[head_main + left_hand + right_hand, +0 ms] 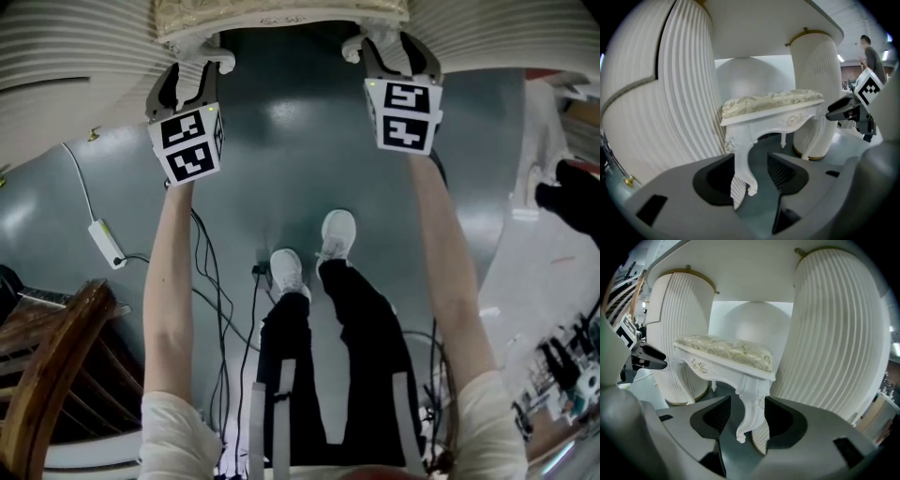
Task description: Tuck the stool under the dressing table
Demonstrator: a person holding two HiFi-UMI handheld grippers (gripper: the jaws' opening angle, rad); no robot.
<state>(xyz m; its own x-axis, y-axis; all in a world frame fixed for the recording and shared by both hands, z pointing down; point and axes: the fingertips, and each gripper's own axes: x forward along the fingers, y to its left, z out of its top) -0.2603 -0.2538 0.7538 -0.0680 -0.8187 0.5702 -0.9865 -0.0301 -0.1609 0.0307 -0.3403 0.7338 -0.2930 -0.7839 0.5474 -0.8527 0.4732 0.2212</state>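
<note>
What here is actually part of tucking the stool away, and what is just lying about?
Part of the job: stool; dressing table; left gripper; right gripper.
Just lying about: wooden chair; floor cables; white adapter.

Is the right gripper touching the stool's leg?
Cannot tell. The right gripper view shows the stool leg between the right gripper's jaws, hugging one, clear of the other.

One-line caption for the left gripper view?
Left gripper straddles a stool leg, jaws apart; stool sits between the dressing table's pedestals.
</note>
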